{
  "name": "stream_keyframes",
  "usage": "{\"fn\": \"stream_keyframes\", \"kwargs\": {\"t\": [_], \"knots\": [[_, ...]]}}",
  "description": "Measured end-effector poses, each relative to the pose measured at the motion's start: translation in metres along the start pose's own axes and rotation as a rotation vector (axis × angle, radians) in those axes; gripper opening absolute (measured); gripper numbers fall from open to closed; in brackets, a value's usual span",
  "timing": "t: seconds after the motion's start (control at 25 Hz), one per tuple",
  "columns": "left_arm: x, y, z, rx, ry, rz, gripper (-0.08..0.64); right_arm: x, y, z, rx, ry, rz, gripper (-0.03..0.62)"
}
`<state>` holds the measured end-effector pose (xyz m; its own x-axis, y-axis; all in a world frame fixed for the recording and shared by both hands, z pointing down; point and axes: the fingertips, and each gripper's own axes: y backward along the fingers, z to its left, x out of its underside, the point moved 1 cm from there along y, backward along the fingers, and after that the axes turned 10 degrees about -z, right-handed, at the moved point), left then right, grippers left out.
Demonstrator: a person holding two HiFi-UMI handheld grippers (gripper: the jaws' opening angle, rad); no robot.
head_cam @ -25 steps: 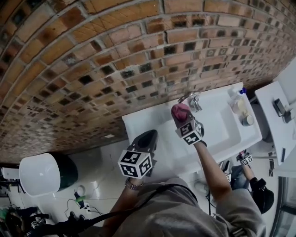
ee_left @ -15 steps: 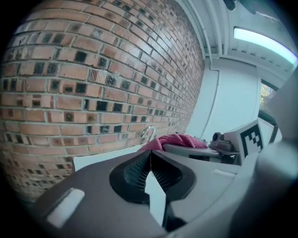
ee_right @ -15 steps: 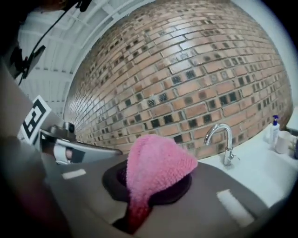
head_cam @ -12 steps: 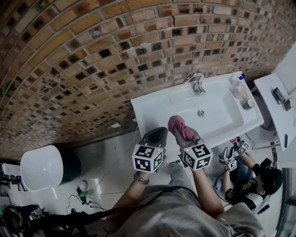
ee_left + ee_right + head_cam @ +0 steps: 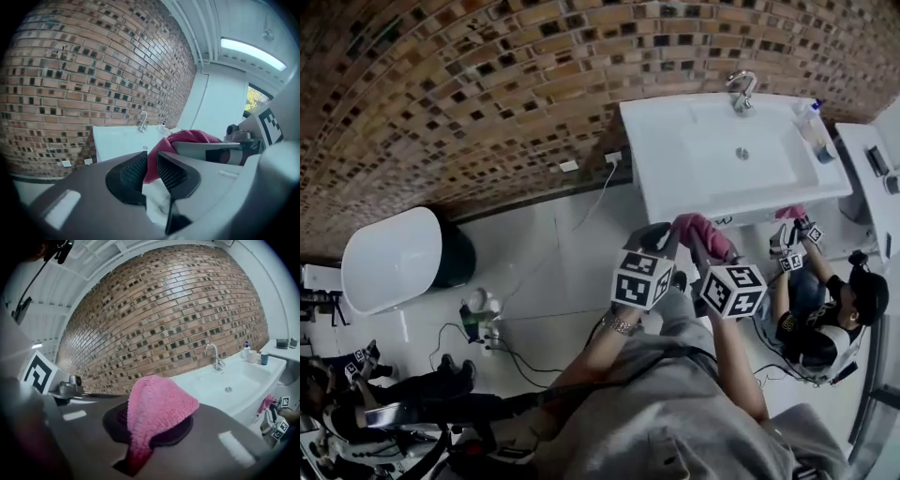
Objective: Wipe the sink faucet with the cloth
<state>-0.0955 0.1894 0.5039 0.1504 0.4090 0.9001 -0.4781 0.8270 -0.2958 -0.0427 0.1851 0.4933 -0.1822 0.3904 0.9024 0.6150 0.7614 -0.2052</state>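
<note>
The chrome faucet (image 5: 741, 91) stands at the back of the white sink (image 5: 675, 178) against the brick wall, far from both grippers. My right gripper (image 5: 698, 246) is shut on the pink cloth (image 5: 712, 239), which bulges over its jaws (image 5: 159, 404) and hangs below them. My left gripper (image 5: 656, 234) is close beside it on the left. Its jaws are opening, with a narrow gap (image 5: 150, 171) between them. The cloth's (image 5: 187, 138) hanging end shows through that gap, beyond the pads. The faucet (image 5: 213, 355) is also small in both gripper views.
Bottles (image 5: 811, 122) stand on the sink's right edge. A second person (image 5: 825, 309) sits on the floor under the sink's right corner. A white rounded bin (image 5: 389, 258) and cables (image 5: 487, 328) lie to the left on the tiled floor. Sockets (image 5: 570, 166) sit on the wall.
Both grippers have pulled well back from the sink. The cloth has left the faucet, still held in the right gripper. The left jaws have parted a little.
</note>
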Motion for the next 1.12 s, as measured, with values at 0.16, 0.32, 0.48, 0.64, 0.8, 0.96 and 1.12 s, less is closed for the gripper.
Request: {"fn": "stream_keyframes", "kwargs": {"t": [0.16,0.32,0.48,0.64,0.8,0.96,1.12], "knots": [[-0.005,0.030,-0.003,-0.027,0.005,-0.048,0.155,-0.005,0.018,0.031,-0.041,0.047,-0.023,0.023],[-0.010,0.039,-0.012,-0.042,-0.002,-0.063,0.164,-0.012,0.033,0.035,-0.049,0.037,-0.049,0.023],[-0.010,0.038,-0.036,-0.031,0.007,-0.082,0.160,-0.020,0.056,0.030,-0.046,0.041,-0.075,0.023],[-0.002,0.035,-0.057,-0.009,-0.034,-0.054,0.152,-0.019,0.069,0.016,-0.028,0.033,-0.073,0.023],[-0.009,0.034,-0.068,0.025,-0.030,-0.083,0.156,-0.022,0.074,0.013,-0.036,0.035,-0.096,0.023],[-0.026,0.043,-0.074,0.015,-0.063,-0.128,0.231,-0.028,0.084,0.014,-0.068,0.016,-0.117,0.023],[-0.041,0.049,-0.084,0.008,-0.099,-0.155,0.258,-0.028,0.090,0.014,-0.064,0.041,-0.075,0.023]]}}
